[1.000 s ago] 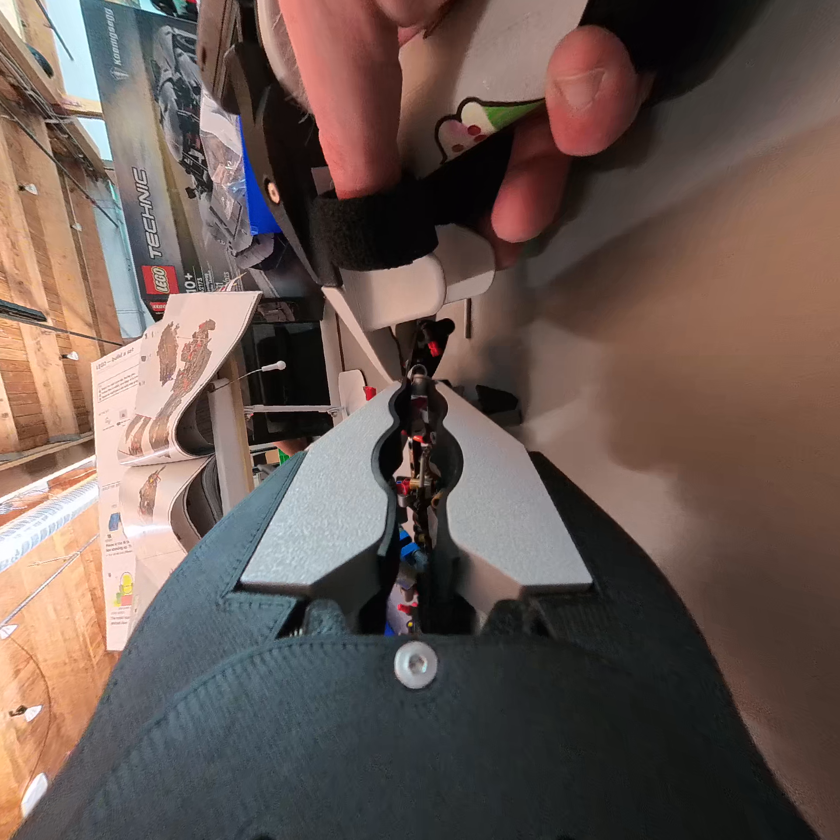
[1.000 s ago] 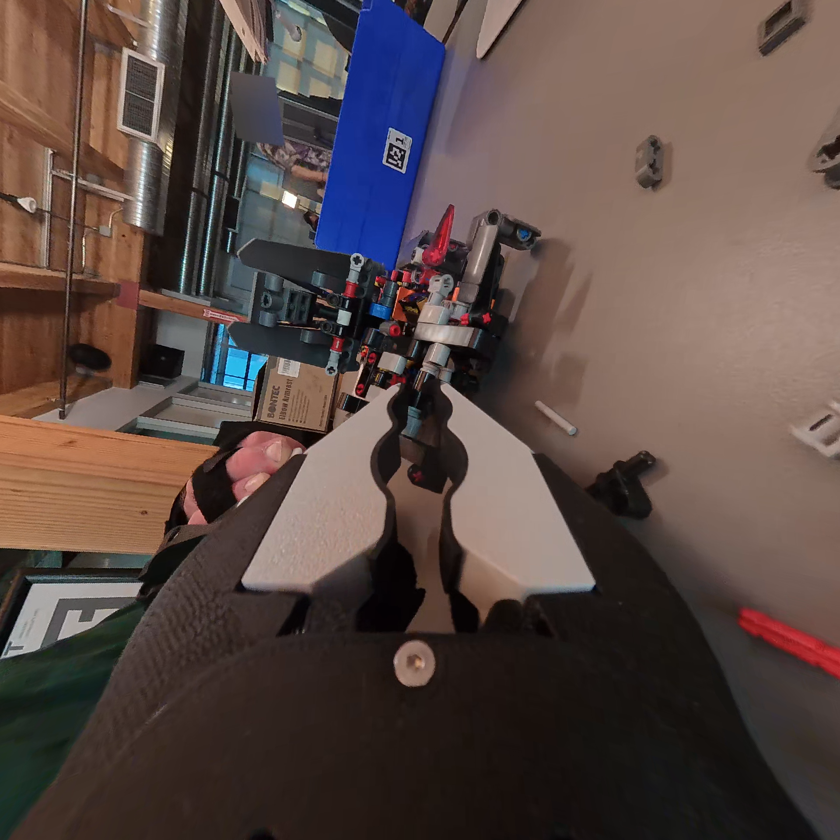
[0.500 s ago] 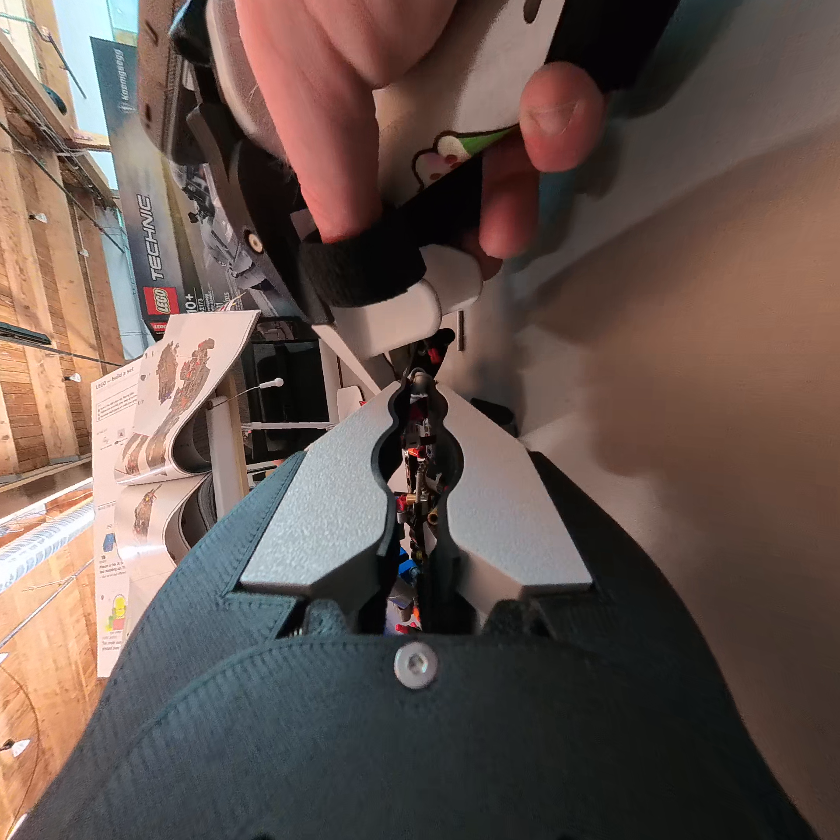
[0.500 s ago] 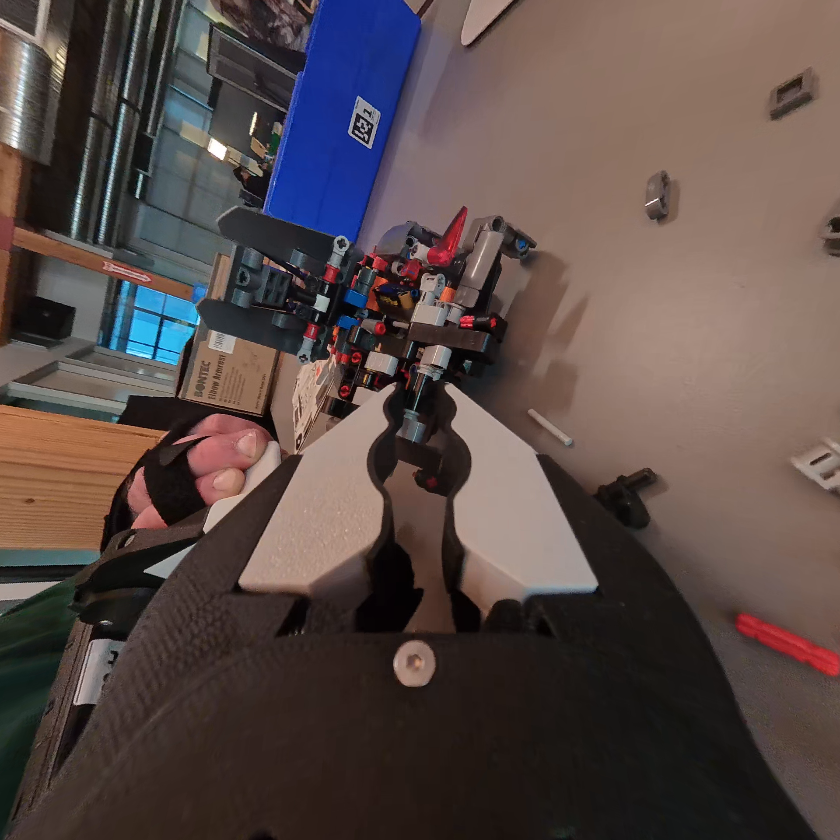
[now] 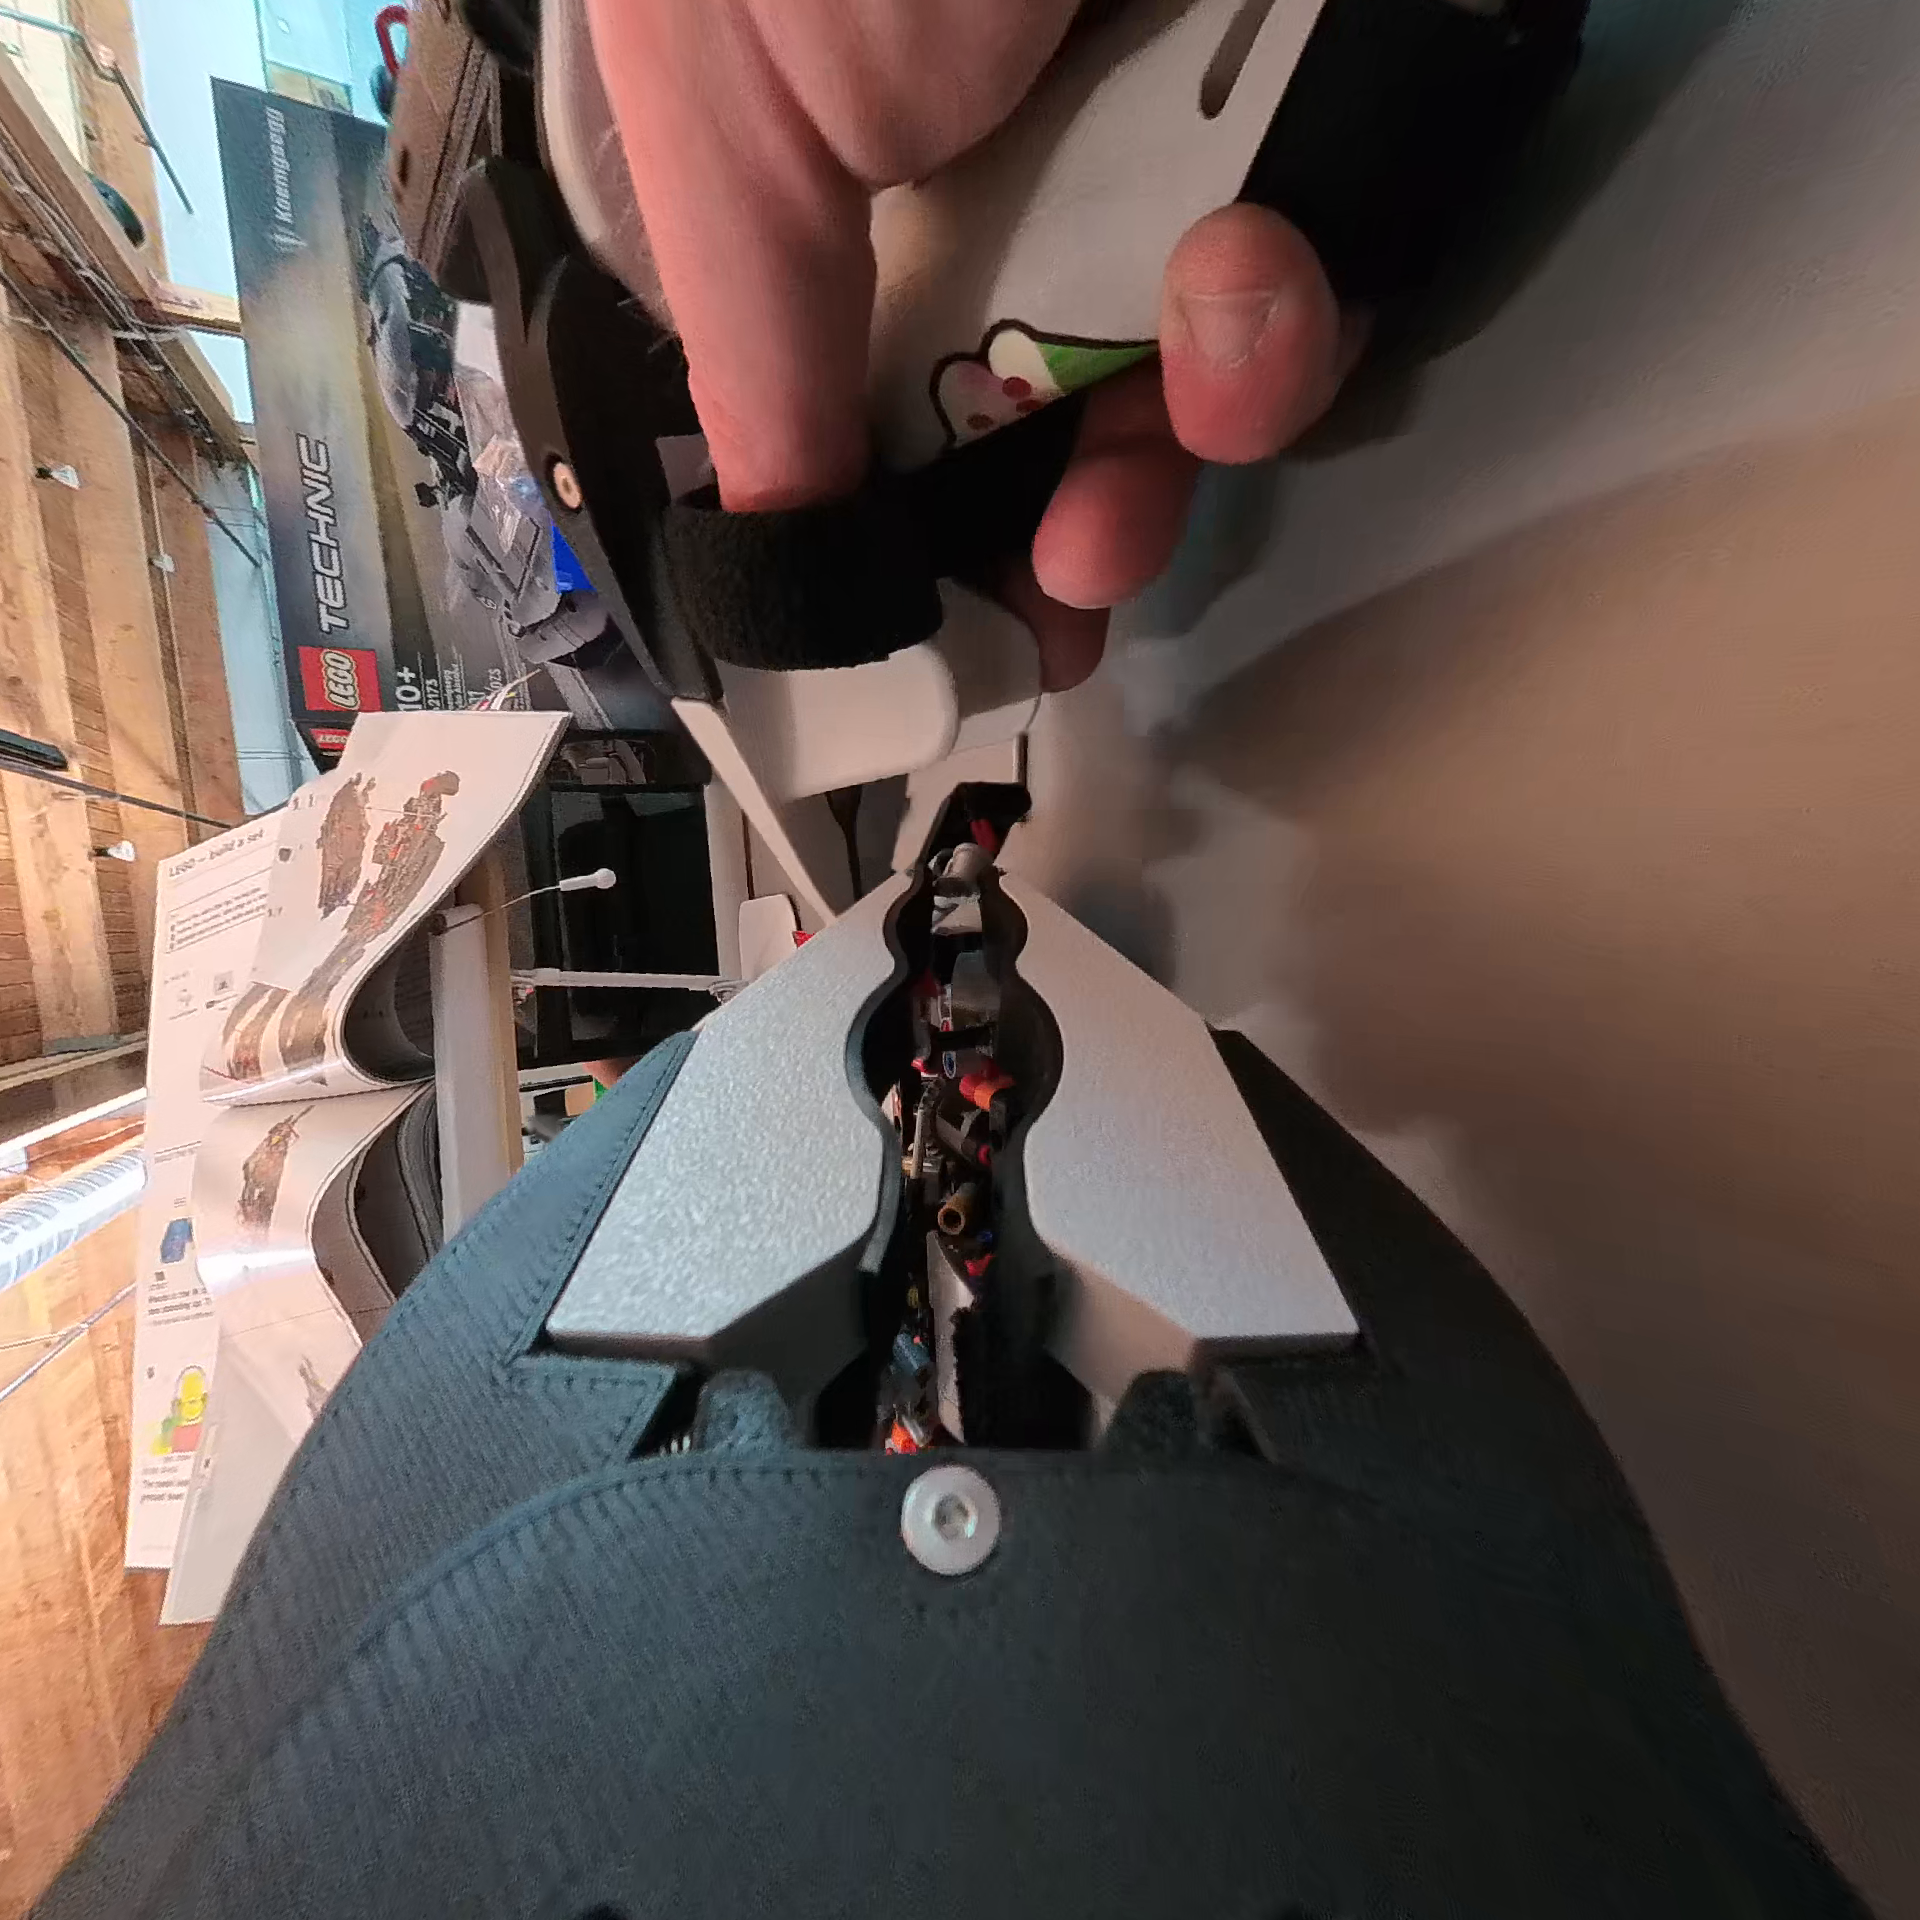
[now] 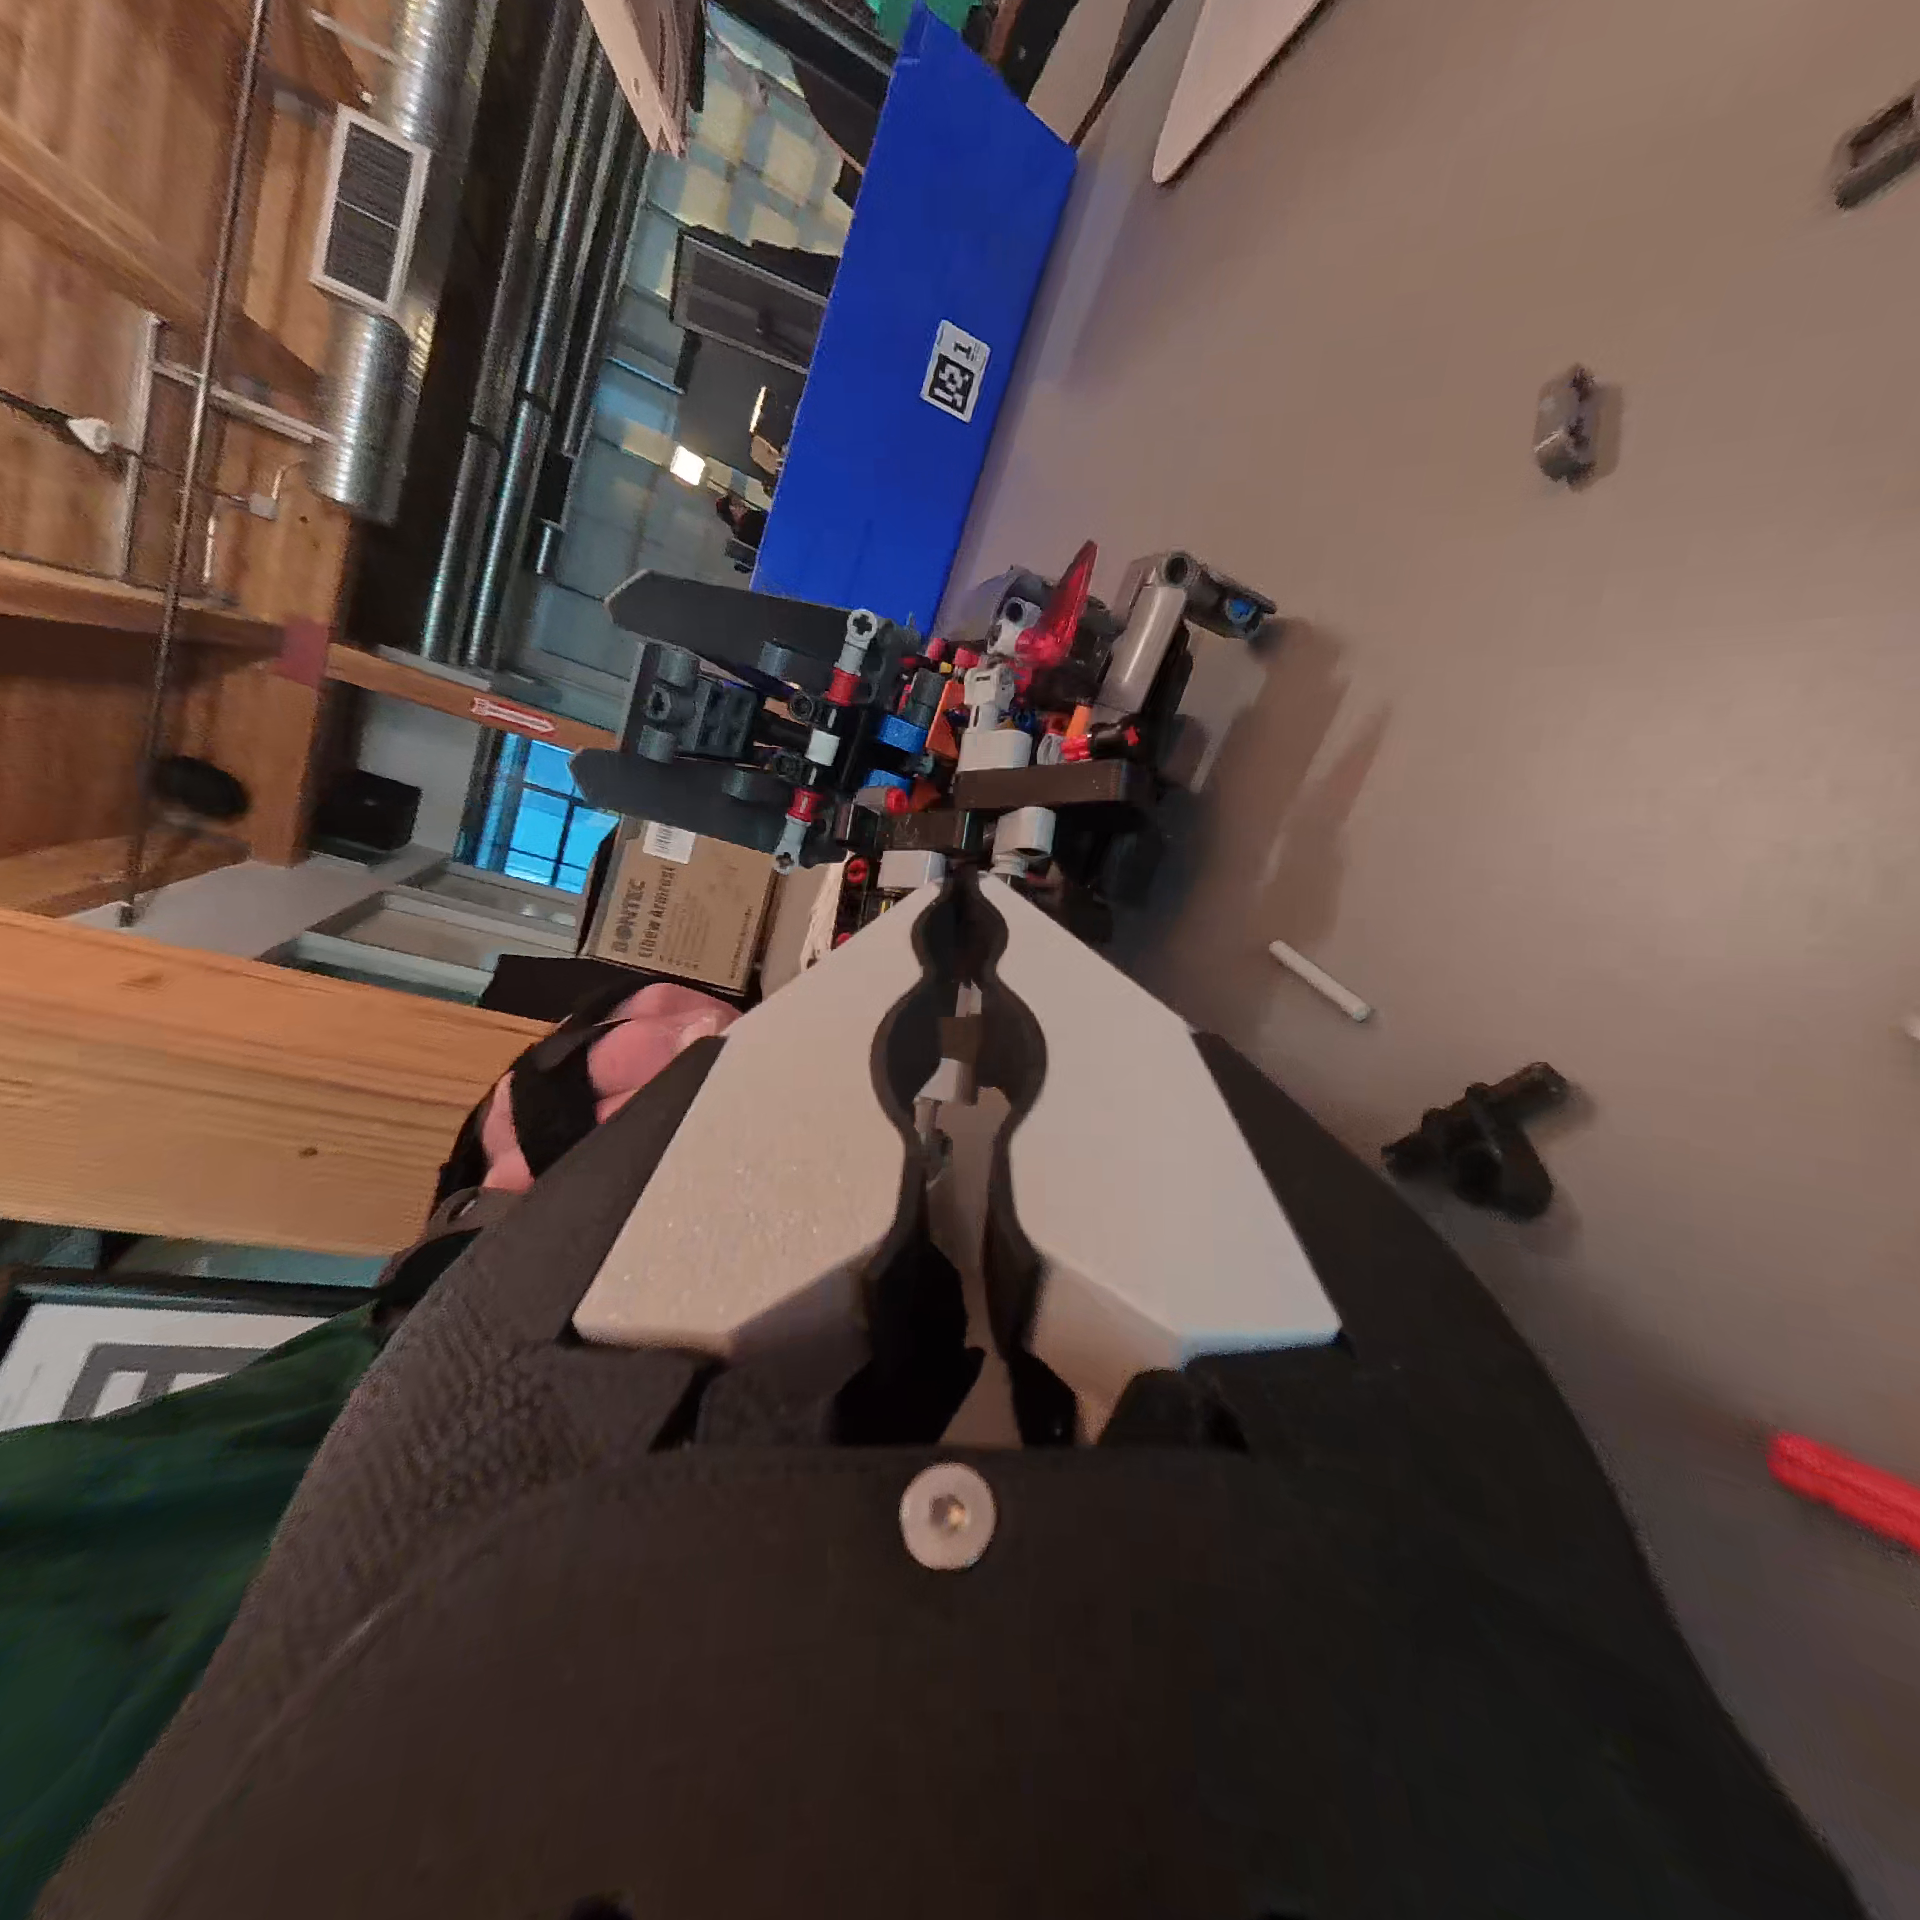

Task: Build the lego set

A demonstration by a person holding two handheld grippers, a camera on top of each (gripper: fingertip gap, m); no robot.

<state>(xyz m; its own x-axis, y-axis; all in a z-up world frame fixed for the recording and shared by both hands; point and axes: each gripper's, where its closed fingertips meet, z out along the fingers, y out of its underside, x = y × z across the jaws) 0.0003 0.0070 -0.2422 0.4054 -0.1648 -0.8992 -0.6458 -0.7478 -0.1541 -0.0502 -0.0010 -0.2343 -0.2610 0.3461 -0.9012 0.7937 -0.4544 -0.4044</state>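
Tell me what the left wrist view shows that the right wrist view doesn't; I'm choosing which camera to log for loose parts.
Only the left wrist view shows the set's box, the open instruction booklet and the hand on the right gripper's handle. Only the right wrist view shows loose parts on the grey table: a red piece, a black piece, a white pin, a grey connector, plus a blue board. Both show the lego model, though the left gripper hides most of it, and the right gripper, shut at its edge.
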